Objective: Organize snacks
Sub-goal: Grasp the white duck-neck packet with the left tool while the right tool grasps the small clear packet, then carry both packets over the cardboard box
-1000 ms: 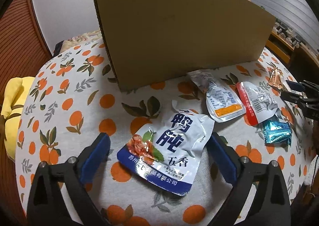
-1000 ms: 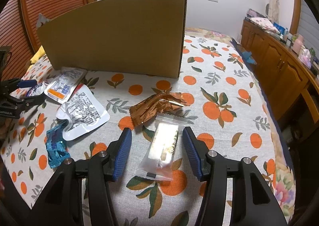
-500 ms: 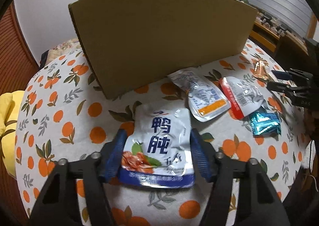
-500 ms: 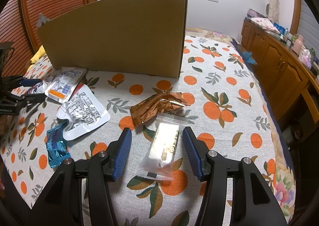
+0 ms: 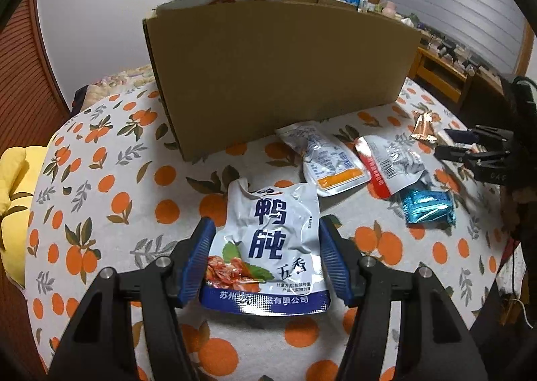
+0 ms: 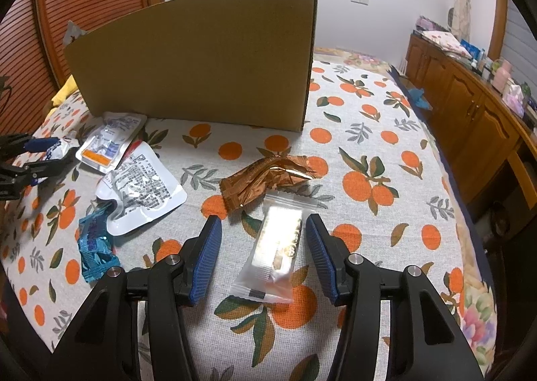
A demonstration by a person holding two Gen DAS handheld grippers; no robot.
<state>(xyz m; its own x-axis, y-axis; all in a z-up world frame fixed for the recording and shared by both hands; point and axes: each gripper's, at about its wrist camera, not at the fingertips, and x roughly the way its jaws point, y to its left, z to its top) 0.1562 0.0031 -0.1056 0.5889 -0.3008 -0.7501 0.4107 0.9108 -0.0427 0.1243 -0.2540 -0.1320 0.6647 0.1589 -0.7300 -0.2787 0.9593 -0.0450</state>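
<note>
- The white-and-blue duck snack pouch (image 5: 268, 246) lies flat on the orange-print cloth (image 5: 100, 186), in front of the cardboard box (image 5: 278, 72); its long axis runs toward the box, with the torn top toward the box and the blue band toward the camera.
- The left gripper (image 5: 266, 256) brackets the pouch at a narrow spread, both blue pads at its side edges; whether they press it cannot be told.
- The right gripper (image 6: 261, 246) stands wide around a clear-wrapped bar (image 6: 275, 250), with gaps on both sides; the bar's long axis also points roughly at the box.
- Between the box and this bar lies a crumpled copper wrapper (image 6: 265, 179), just beside the bar's far end.
- Right of the box's front corner, bare cloth runs to the bed's edge.
- Near the box's front wall lie two silver pouches (image 5: 332, 159) and a teal packet (image 5: 426, 206).
</note>
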